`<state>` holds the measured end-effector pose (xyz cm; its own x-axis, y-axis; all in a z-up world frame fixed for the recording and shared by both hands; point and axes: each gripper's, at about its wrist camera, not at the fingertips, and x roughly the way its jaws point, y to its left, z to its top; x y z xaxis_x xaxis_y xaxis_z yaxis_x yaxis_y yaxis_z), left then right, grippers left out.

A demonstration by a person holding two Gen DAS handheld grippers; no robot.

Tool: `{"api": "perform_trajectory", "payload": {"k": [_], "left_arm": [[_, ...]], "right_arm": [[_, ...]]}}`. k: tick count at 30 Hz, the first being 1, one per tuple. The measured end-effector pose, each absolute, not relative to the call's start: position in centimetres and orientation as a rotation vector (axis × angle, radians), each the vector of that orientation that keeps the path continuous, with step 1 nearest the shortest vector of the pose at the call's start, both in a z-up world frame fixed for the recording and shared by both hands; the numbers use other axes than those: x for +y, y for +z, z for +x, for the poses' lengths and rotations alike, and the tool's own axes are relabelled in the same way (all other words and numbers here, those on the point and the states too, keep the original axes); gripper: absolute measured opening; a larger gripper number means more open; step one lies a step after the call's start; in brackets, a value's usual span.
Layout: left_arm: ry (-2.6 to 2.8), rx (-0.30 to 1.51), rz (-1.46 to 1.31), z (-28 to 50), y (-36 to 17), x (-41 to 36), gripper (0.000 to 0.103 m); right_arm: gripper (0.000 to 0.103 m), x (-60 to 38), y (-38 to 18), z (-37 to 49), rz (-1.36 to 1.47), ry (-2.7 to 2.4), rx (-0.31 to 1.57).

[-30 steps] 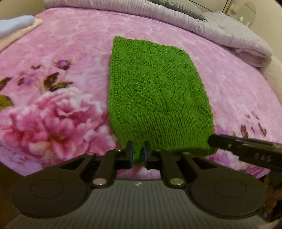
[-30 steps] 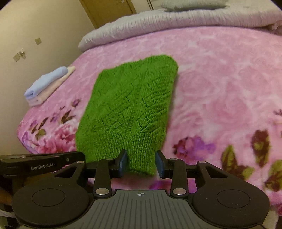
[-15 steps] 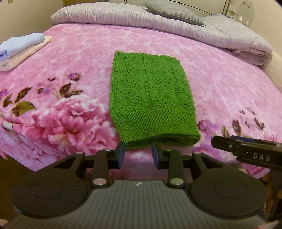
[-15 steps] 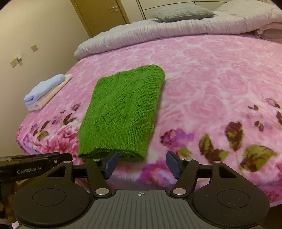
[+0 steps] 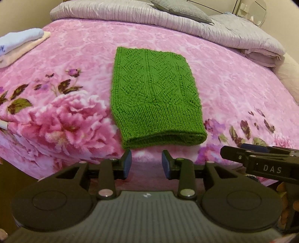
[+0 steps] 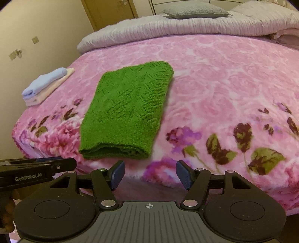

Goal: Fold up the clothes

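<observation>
A folded green knitted garment [image 5: 155,97] lies flat on the pink floral blanket [image 5: 78,61], its near edge close to the bed's front edge. It also shows in the right wrist view [image 6: 125,112]. My left gripper [image 5: 146,164] is open and empty, just short of the garment's near edge. My right gripper [image 6: 149,174] is open and empty, a little back from the garment's near right corner. The right gripper's body [image 5: 261,164] shows at the right of the left wrist view. The left gripper's body [image 6: 33,170] shows at the left of the right wrist view.
A stack of folded clothes, light blue on cream [image 6: 46,86], sits at the bed's left edge. A rolled grey-lilac quilt [image 5: 168,18] and a grey pillow [image 6: 194,12] lie at the far end. A beige wall and a door [image 6: 110,11] stand behind.
Both grippers let go of the garment's near edge, opened, and pulled back from it. The garment now lies flat and free.
</observation>
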<state>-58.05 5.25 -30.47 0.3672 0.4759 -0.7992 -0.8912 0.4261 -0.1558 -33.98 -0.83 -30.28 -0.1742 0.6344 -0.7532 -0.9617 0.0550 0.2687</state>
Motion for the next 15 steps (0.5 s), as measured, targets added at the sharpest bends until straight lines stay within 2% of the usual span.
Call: {"api": "perform_trajectory", "payload": {"k": [12,15], "left_arm": [[0.897,0.649,-0.804,-60.3,-31.3,8.6,0.031],[0.896,0.589,-0.861,-61.7,-31.4,10.3,0.034]], "right_arm": [[0.065,1.5,-31.3,-33.4,-0.523,1.483,0.968],[0.065,2.2,-31.7,-32.6,-0.490,1.481,1.009]]}}
